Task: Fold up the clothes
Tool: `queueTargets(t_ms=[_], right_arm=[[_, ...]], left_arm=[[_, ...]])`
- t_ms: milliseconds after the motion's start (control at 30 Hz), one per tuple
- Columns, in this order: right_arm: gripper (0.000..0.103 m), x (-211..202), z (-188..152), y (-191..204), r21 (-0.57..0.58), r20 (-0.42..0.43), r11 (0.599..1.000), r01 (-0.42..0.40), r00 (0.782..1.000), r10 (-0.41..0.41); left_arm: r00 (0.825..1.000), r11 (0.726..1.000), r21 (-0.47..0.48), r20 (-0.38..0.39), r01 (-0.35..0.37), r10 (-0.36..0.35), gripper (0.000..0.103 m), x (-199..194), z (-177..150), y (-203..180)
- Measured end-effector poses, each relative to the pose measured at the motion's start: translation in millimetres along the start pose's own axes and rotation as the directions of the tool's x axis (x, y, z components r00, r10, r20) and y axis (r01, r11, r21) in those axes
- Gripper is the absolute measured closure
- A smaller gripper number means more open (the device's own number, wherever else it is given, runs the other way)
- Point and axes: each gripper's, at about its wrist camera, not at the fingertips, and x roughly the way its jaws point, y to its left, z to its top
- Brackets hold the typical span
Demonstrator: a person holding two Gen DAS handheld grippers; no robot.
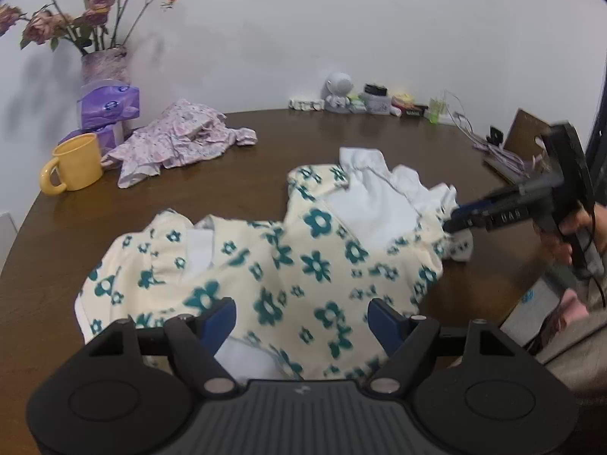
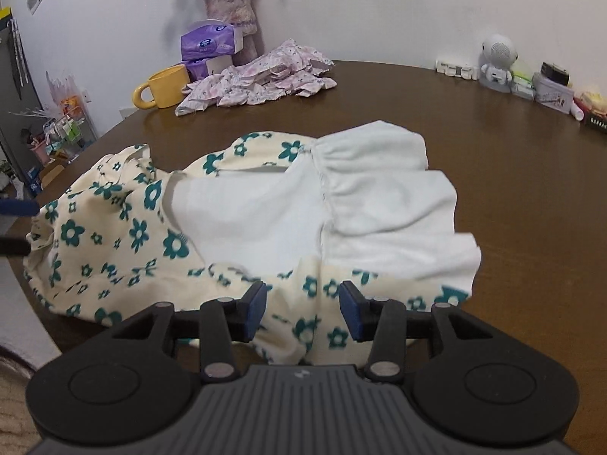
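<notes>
A cream garment with teal flowers (image 1: 303, 258) lies crumpled on the round brown table (image 1: 284, 140), with its white lining and ruffle (image 1: 371, 204) turned up. My left gripper (image 1: 303, 320) is open wide over the garment's near edge, and the cloth lies below and between its blue pads. In the right wrist view the same garment (image 2: 132, 235) spreads to the left and its white ruffle (image 2: 379, 197) lies ahead. My right gripper (image 2: 303, 311) is open at the flowered hem, its pads apart with cloth between them. The left wrist view shows the right gripper (image 1: 453, 222) at the garment's right edge.
A pink flowered garment (image 1: 182, 140) lies bunched at the back left, next to a yellow mug (image 1: 72, 163), purple tissue packs (image 1: 110, 104) and a vase of flowers (image 1: 104, 62). A white figurine (image 1: 337, 91) and small items line the wall. A person's hand (image 1: 576, 227) holds the right gripper.
</notes>
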Motion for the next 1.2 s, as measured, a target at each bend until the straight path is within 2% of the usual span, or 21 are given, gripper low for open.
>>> queueTargets(t_ms=[67,133,233,300,400,567,667,733,900,1200], right_arm=[[0.060,-1,-3,0,0.000,0.006,1.000,-0.002,1.000,0.002],[0.060,1,-4,0,0.001,0.009,1.000,-0.007,1.000,0.007],[0.060,1,0,1,-0.006,0.018,1.000,-0.012,1.000,0.012],[0.060,0,6,2,-0.023,0.032,1.000,-0.010,0.999,0.011],[0.060,1,33,7,-0.072,0.057,0.997,0.007,0.998,-0.003],[0.060,18,91,33,-0.182,0.065,0.983,0.005,0.998,0.007],[0.060,43,117,52,-0.278,0.047,0.959,0.053,0.998,-0.042],[0.060,65,128,56,-0.324,0.006,0.943,0.071,0.997,-0.074],[0.060,110,135,52,-0.366,-0.114,0.929,0.052,0.988,-0.100],[0.053,138,136,52,-0.434,-0.149,0.900,0.047,0.981,-0.123]], left_arm=[[0.999,0.999,0.005,-0.020,-0.035,0.035,0.028,4,-4,-3],[0.997,0.998,-0.013,-0.033,-0.065,0.065,0.034,6,-6,0],[0.995,0.991,-0.090,-0.020,-0.095,0.094,0.035,1,2,18],[0.990,0.982,-0.129,-0.006,-0.140,0.141,0.035,-3,14,33],[0.979,0.970,-0.135,-0.018,-0.203,0.202,0.034,2,40,52],[0.969,0.965,-0.109,-0.090,-0.238,0.229,0.034,37,81,82],[0.956,0.961,-0.068,-0.141,-0.267,0.256,0.034,61,90,94],[0.952,0.962,-0.048,-0.169,-0.269,0.257,0.034,74,91,102],[0.952,0.971,-0.034,-0.206,-0.237,0.225,0.034,98,90,117],[0.953,0.983,-0.029,-0.253,-0.181,0.169,0.034,136,95,137]])
